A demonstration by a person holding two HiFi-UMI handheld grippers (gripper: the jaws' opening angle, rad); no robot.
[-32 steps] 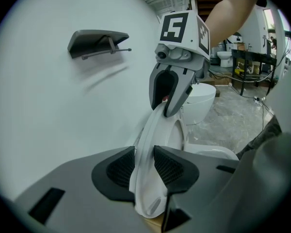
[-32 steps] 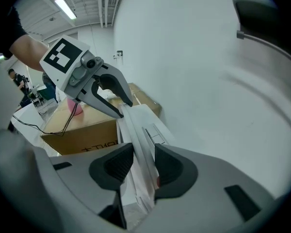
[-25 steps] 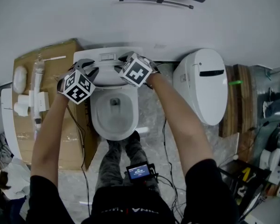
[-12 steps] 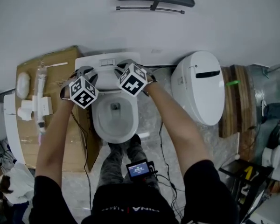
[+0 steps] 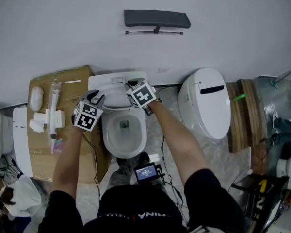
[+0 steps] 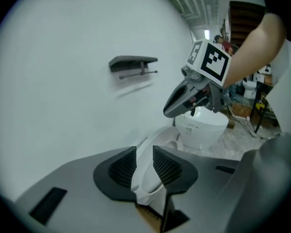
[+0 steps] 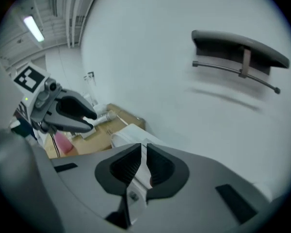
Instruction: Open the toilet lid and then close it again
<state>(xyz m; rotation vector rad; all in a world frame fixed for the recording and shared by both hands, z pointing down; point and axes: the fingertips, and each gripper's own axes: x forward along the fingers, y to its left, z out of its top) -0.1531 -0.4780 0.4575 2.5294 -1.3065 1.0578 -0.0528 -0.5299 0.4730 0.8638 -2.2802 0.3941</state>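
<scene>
Pinched down just now with right gripper (image 7: pixel 142 155) on thin edge of toilet lid (image 5: pixel 117 99), gripped opposite rim with left gripper (image 6: pixel 144 157), carried lid higher than a second ago between the two, above uncovered bowl (image 5: pixel 124 130); opening likely near done, lowering still ahead.
</scene>
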